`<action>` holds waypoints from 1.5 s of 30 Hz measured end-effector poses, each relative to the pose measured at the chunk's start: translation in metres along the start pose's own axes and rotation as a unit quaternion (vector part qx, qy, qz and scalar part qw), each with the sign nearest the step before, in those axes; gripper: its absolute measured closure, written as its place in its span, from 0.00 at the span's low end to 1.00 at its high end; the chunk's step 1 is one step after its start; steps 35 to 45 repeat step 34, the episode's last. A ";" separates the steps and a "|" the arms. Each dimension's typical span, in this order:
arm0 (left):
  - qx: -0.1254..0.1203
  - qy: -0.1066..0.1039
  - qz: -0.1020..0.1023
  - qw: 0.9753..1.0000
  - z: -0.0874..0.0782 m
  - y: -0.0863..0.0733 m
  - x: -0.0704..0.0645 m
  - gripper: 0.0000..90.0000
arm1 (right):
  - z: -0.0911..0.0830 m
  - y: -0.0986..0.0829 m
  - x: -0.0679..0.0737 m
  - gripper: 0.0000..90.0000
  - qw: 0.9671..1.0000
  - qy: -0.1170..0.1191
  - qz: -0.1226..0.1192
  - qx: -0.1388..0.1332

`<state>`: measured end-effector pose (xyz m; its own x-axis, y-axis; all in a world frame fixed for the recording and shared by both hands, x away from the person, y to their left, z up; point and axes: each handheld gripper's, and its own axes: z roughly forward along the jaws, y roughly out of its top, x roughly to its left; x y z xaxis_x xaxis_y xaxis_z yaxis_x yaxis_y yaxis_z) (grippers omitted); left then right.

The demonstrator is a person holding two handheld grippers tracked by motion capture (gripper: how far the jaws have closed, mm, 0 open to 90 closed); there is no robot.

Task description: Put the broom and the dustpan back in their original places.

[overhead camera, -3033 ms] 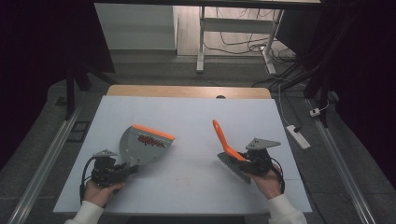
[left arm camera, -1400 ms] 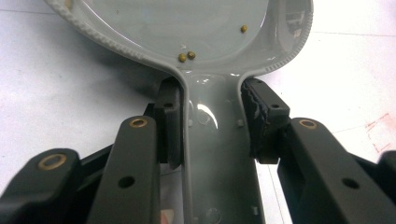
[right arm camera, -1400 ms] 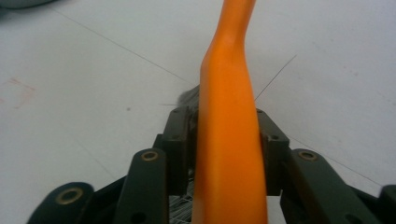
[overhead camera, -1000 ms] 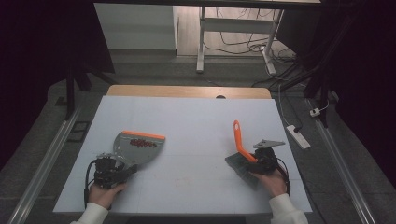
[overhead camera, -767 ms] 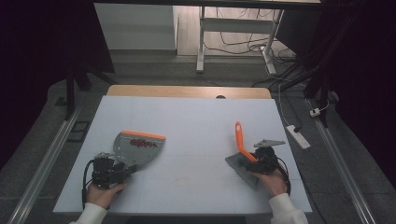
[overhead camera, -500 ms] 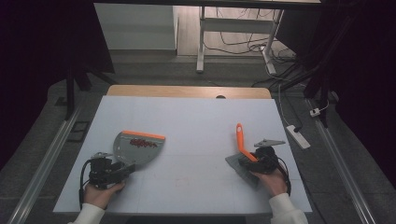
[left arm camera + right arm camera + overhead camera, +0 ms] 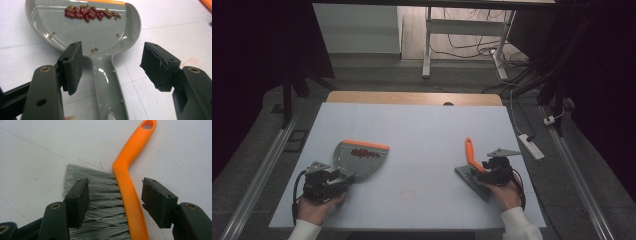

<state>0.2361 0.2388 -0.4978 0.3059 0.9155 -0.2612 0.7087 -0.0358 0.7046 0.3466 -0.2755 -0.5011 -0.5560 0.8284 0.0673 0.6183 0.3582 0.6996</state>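
Dustpan (image 7: 360, 157) lay flat on the white counter (image 7: 422, 130) in the high view, its handle running back to the left gripper (image 7: 326, 181), with a row of red beans (image 7: 365, 153) just behind its orange lip. Well apart from it, the brush (image 7: 472, 165) lay at the right gripper (image 7: 492, 169), its orange handle pointing away beyond the fingers and its grey bristles fanned toward the counter's near edge.

In the left gripper view, the left gripper (image 7: 111, 63) had its fingers (image 7: 72, 66) spread wide. The dustpan (image 7: 100, 37) handle lay on the counter between them, nearer the left finger, and neither pad touched it. The pan bowl sat just ahead of the fingertips. Red beans (image 7: 88, 13) were lined up at its far lip, with a few small green bits scattered closer to the fingers.

In the right gripper view, the right gripper (image 7: 115, 200) also had its fingers (image 7: 78, 200) spread. The brush (image 7: 127, 192) handle ran between them, clear of both pads. The grey bristles spread under and ahead of the left finger, resting on the counter (image 7: 37, 152). The handle end with its hanging hole lay well ahead of the fingertips.
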 end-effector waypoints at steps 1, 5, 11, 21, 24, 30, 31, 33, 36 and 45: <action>-0.003 -0.004 0.007 1.000 0.000 0.001 -0.001 0.39 | -0.002 0.001 0.000 0.44 1.000 -0.001 -0.004 -0.004; -0.010 -0.013 0.030 0.999 0.001 0.002 -0.006 0.40 | -0.007 0.003 0.005 0.46 1.000 0.012 -0.019 -0.017; 0.003 -0.044 0.061 0.997 0.012 0.006 -0.008 0.41 | -0.009 0.005 0.015 0.47 0.997 0.040 -0.058 -0.029; 0.023 -0.103 0.094 0.990 0.028 0.012 -0.012 0.42 | -0.007 0.007 0.034 0.48 0.989 0.087 -0.117 -0.037; 0.029 -0.106 0.099 0.989 0.030 0.012 -0.013 0.42 | -0.007 0.007 0.036 0.48 0.987 0.095 -0.124 -0.041; 0.034 -0.107 0.103 0.988 0.032 0.012 -0.014 0.42 | -0.007 0.006 0.036 0.48 0.986 0.099 -0.129 -0.044; 0.035 -0.107 0.102 0.988 0.032 0.012 -0.014 0.42 | -0.007 0.006 0.036 0.48 0.986 0.099 -0.129 -0.045; 0.036 -0.106 0.102 0.988 0.033 0.012 -0.014 0.42 | -0.008 0.006 0.036 0.48 0.986 0.099 -0.129 -0.046; 0.037 -0.106 0.102 0.988 0.033 0.012 -0.015 0.42 | -0.008 0.006 0.036 0.48 0.985 0.099 -0.130 -0.047; 0.037 -0.106 0.102 0.988 0.033 0.012 -0.015 0.42 | -0.008 0.006 0.036 0.48 0.985 0.099 -0.130 -0.047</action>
